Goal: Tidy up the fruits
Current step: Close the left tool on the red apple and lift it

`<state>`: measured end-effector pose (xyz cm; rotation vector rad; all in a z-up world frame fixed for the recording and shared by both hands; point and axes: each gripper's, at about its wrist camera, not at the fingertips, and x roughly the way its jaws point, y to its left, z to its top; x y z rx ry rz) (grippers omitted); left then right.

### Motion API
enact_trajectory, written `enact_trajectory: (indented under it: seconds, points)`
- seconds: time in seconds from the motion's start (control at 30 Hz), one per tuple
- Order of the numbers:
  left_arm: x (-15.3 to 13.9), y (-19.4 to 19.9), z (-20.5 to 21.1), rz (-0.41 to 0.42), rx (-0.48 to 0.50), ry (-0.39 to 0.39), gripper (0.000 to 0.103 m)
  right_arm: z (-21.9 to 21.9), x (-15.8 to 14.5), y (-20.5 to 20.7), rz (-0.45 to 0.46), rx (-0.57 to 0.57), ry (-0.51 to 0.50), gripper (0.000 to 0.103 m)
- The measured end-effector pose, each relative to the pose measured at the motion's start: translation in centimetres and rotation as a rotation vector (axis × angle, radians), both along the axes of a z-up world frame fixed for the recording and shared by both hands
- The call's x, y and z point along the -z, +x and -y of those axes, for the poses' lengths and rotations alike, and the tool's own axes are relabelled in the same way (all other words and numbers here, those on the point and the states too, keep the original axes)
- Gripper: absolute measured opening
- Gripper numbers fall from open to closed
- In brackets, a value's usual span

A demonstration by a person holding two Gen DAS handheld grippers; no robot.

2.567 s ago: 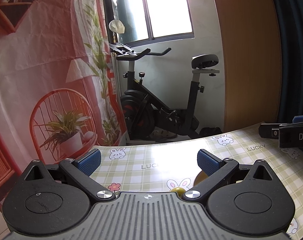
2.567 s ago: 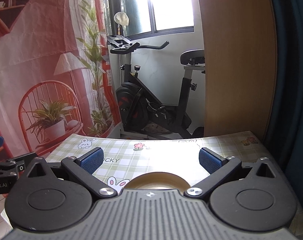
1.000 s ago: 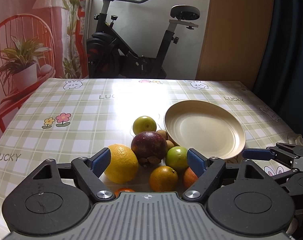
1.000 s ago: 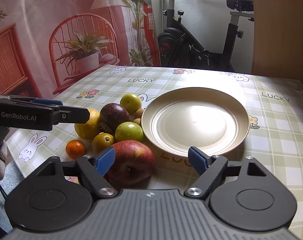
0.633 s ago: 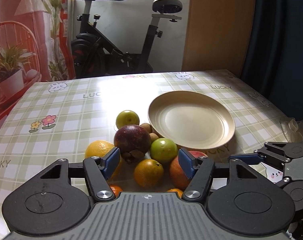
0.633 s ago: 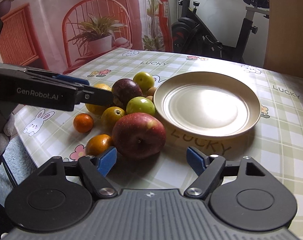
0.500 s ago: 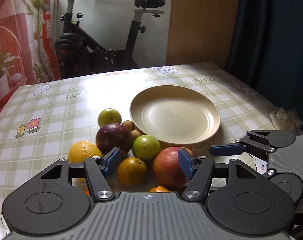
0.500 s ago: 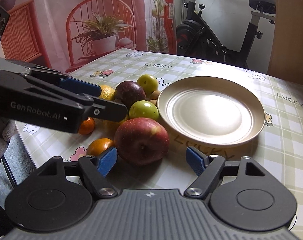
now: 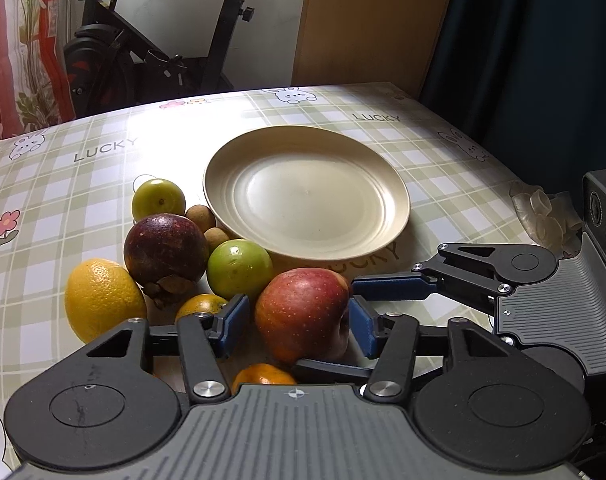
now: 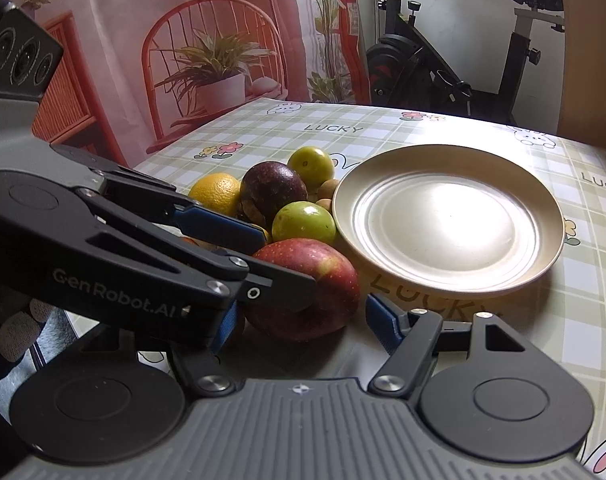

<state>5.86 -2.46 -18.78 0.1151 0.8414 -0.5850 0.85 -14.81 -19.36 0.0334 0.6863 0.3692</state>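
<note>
A red apple point(image 9: 303, 312) lies on the checked tablecloth at the near end of a fruit cluster, left of an empty cream plate point(image 9: 307, 196). My left gripper point(image 9: 297, 324) is open and straddles the apple, with a narrow gap at the left pad and the right pad at its skin. My right gripper point(image 10: 305, 324) is open too, and the apple point(image 10: 323, 276) sits just beyond its fingertips. Behind the apple are a green fruit point(image 9: 239, 268), a dark purple fruit point(image 9: 165, 248), a yellow citrus point(image 9: 103, 300), a yellow-green fruit point(image 9: 158, 199) and small oranges point(image 9: 201, 306).
Crumpled clear plastic point(image 9: 543, 216) lies near the table's right edge. An exercise bike point(image 9: 163, 60), a wooden panel and a dark curtain point(image 9: 523, 40) stand behind the table. A red printed backdrop point(image 10: 183, 60) hangs to the left. A gloved hand point(image 10: 19, 328) holds the left gripper.
Both grippers tipped down from the room to the table and moved in on the apple from either side. The left jaws narrowed around it.
</note>
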Motion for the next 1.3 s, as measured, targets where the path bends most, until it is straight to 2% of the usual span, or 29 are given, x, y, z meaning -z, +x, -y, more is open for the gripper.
enact_trajectory:
  seconds: [0.17, 0.43, 0.63, 0.93, 1.07, 1.2, 1.3]
  points:
    - [0.1, 0.1, -0.3, -0.016, -0.004, -0.023, 0.053, 0.3, 0.3, 0.1, -0.010, 0.003, 0.044, 0.072]
    - [0.0, 0.1, -0.5, -0.026, -0.020, -0.046, 0.053, 0.1, 1.1, 0.2, -0.007, 0.023, 0.059, 0.070]
    - [-0.4, 0.5, -0.9, -0.048, -0.020, -0.106, 0.043, 0.7, 0.6, -0.2, -0.004, 0.055, 0.047, 0.070]
    - [-0.5, 0.7, -1.2, -0.066, -0.038, -0.146, 0.041, -0.6, -0.7, -1.2, 0.016, 0.048, -0.056, 0.065]
    - [-0.3, 1.0, -1.6, -0.080, -0.059, -0.159, 0.042, -0.9, -1.4, -1.5, 0.050, 0.035, -0.071, 0.056]
    - [-0.1, 1.3, -2.2, -0.099, -0.078, -0.182, 0.042, -0.7, -1.0, -1.1, 0.045, 0.041, -0.049, 0.059]
    - [0.0, 1.4, -2.3, -0.104, -0.081, -0.185, 0.042, -0.1, -0.6, -0.6, 0.031, 0.061, -0.003, 0.069]
